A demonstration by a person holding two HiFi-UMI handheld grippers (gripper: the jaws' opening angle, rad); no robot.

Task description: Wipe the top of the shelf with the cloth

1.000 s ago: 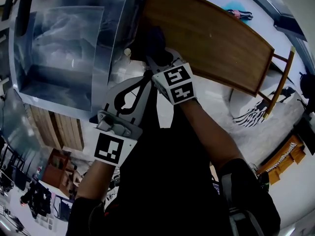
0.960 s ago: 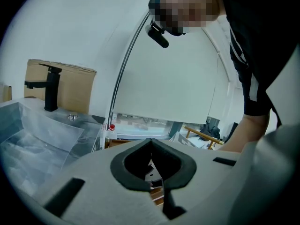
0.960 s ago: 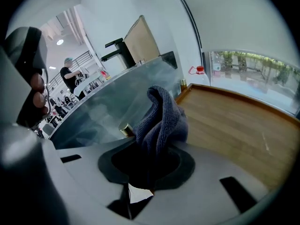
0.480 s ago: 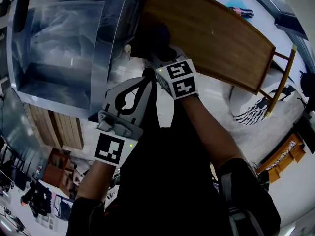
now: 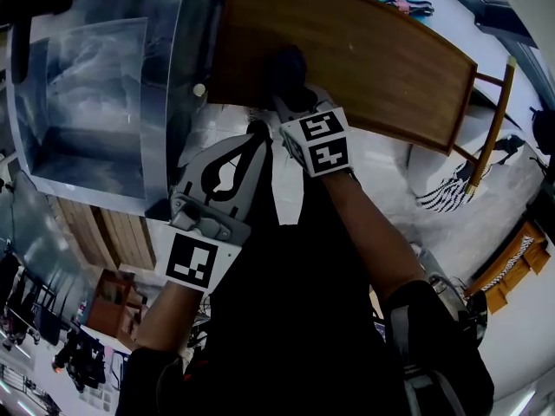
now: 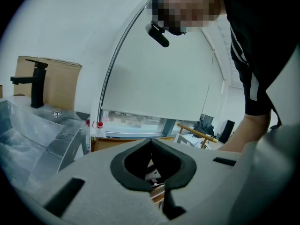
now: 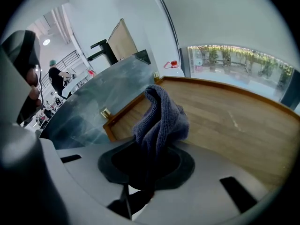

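Since the earlier frame my right gripper (image 5: 290, 94) has slid the cloth (image 5: 286, 63) rightward from the left end of the shelf (image 5: 373, 59); its jaws pinch the cloth, bunched on the wooden top. Soft, light and limp, it should hold best by a thick fold. My left gripper (image 5: 257, 133) is closed and empty; the basin (image 5: 87, 76) at left shows no contents.

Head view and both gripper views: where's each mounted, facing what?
Head view: on the head, steeply down at the shelf top; both forearms, left gripper, right gripper show.
Left gripper view: on left gripper, along its shut empty jaws toward a white wall; a forearm shows.
Right gripper view: on right gripper, across the shelf top; jaws clamp the cloth.
Shared: head and right gripper views both show cloth and shelf top.
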